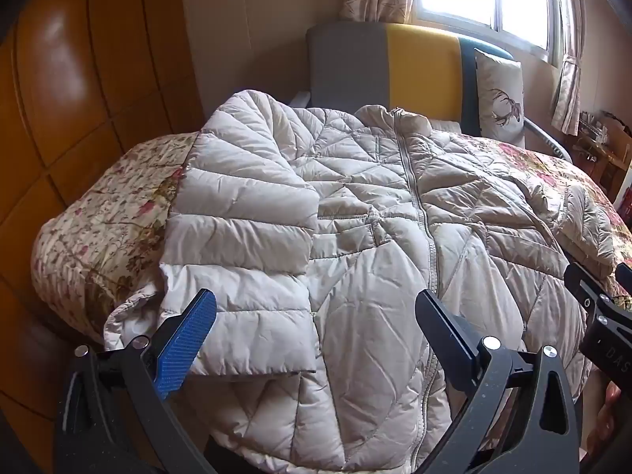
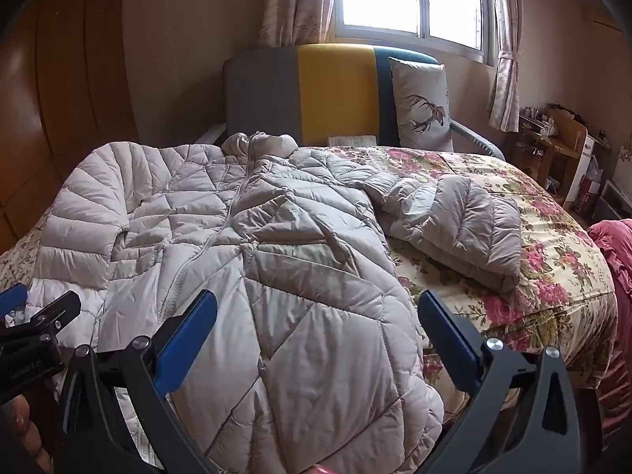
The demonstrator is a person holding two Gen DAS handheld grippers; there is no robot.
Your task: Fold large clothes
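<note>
Left wrist view is showing a pale quilted down jacket (image 1: 375, 217) lying front-up on the bed (image 1: 110, 213), zip running toward the headboard (image 1: 418, 67), its hem hanging over the bed's near edge. One sleeve (image 1: 245, 213) is already lying folded in across the chest on the side by the wooden wardrobe (image 1: 79, 98). The left gripper (image 1: 316, 328) is hovering over that sleeve's cuff with its jaws standing fully apart, gripping nothing.

From the right wrist view, the other sleeve (image 2: 454, 225) is sprawling out over the floral quilt toward the bed's window-side edge, bunched and twisted. The right gripper (image 2: 318, 326) is hanging above the jacket's lower hem near the near edge, spread just as wide and empty.

I judge the step in hand to be bringing that loose sleeve in. Doing it well probably means taking the cuff rather than the puffy middle, lifting enough to shake out the twist, then laying it straight across the chest to mirror the first. The slippery shell may slide, so the left gripper pinning the folded sleeve would help.
</note>
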